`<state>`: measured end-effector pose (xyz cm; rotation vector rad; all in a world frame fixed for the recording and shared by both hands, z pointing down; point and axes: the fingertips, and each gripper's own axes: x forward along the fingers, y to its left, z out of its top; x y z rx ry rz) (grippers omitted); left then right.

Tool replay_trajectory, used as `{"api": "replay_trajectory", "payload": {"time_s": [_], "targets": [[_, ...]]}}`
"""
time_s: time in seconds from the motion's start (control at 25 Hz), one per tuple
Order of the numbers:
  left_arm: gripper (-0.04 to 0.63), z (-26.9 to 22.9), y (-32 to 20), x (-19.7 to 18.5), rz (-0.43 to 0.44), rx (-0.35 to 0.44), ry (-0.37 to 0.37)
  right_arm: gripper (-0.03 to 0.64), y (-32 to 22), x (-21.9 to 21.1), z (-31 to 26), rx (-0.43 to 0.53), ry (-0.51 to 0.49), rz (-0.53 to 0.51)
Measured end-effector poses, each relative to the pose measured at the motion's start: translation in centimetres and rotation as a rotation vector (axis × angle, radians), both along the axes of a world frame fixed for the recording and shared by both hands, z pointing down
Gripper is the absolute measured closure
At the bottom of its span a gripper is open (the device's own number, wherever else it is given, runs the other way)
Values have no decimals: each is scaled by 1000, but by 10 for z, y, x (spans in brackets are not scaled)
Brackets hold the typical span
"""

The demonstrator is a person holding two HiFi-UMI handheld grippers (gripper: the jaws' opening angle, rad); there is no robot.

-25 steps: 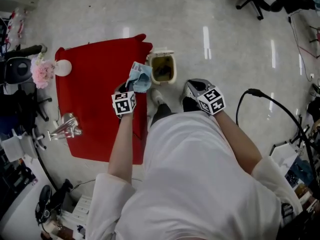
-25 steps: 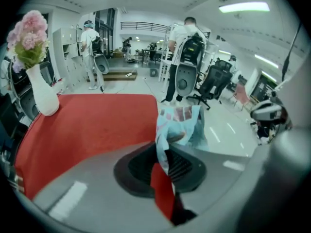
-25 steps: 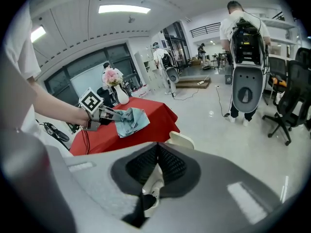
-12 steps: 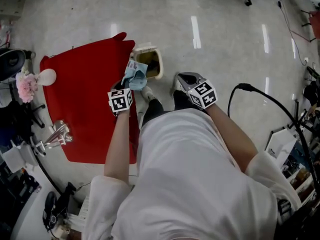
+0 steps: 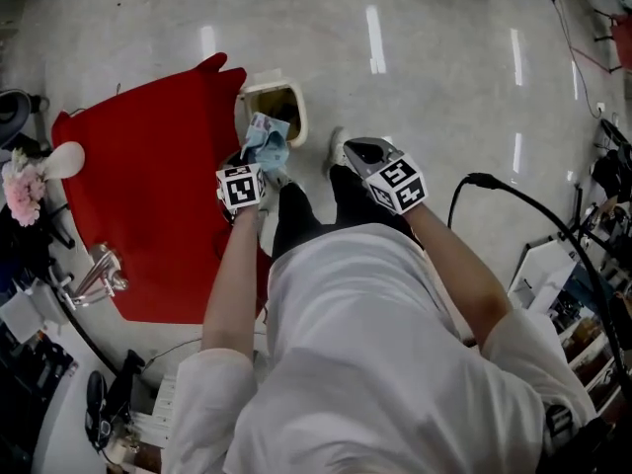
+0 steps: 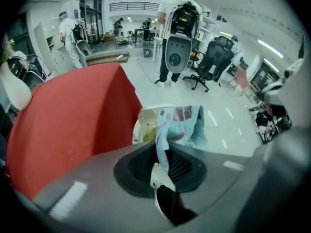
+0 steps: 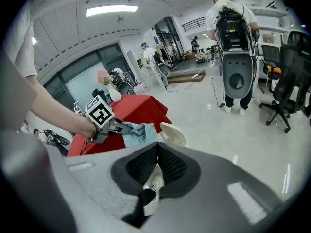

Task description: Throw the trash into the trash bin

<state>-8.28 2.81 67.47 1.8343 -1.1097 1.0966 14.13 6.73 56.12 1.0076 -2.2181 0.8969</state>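
Observation:
A crumpled light-blue wrapper (image 5: pixel 265 144) hangs from my left gripper (image 5: pixel 256 164), which is shut on it. The wrapper is at the near rim of the open cream trash bin (image 5: pixel 259 89) standing on the floor at the corner of the red table (image 5: pixel 148 196). In the left gripper view the wrapper (image 6: pixel 181 125) sticks up out of the closed jaws, with the bin (image 6: pixel 145 116) just behind it. My right gripper (image 5: pixel 354 148) is to the right of the bin, shut and holding nothing. The right gripper view shows the left gripper (image 7: pixel 108 126), the wrapper (image 7: pixel 138 132) and the bin's lid (image 7: pixel 173 133).
On the red table's left side are a white round vase (image 5: pixel 61 158), pink flowers (image 5: pixel 20 191) and a metal object (image 5: pixel 99 270). A black cable (image 5: pixel 494 181) arcs at the right. My feet stand near the bin. People and office chairs are far off on the glossy floor.
My left gripper has carried the wrapper down and toward the bin, from over the table's edge to the bin's near rim. The right gripper has drifted a little closer to the bin.

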Motion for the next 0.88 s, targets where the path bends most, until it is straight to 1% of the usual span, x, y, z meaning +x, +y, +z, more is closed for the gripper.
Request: {"api": "replay_trajectory", "payload": {"time_s": [0.12,0.24,0.32,0.52,0.6,0.76,0.88], "targets": [[557,13,-10,13,-43,-13,9,615,-3,6,12,-21,4,-8],[557,32,-23,19,-50,-11,-5,615,-9,10,25,-37,2,-3],[555,50,-29,19,-54,-22,-24,615,-15,13,35,-49,-1,7],[555,94,-33,9,-133,-67,-52,615,-20,18,59,-86,-6,22],[555,111,-35,9,-137,-70,-57,615,-22,18,72,-100,-10,30],[555,146,-38,14,-122,-80,-47,615,-29,20,110,-127,-14,45],[555,172,-40,11,-138,-84,-19,615,-34,15,139,-142,-21,51]]}}
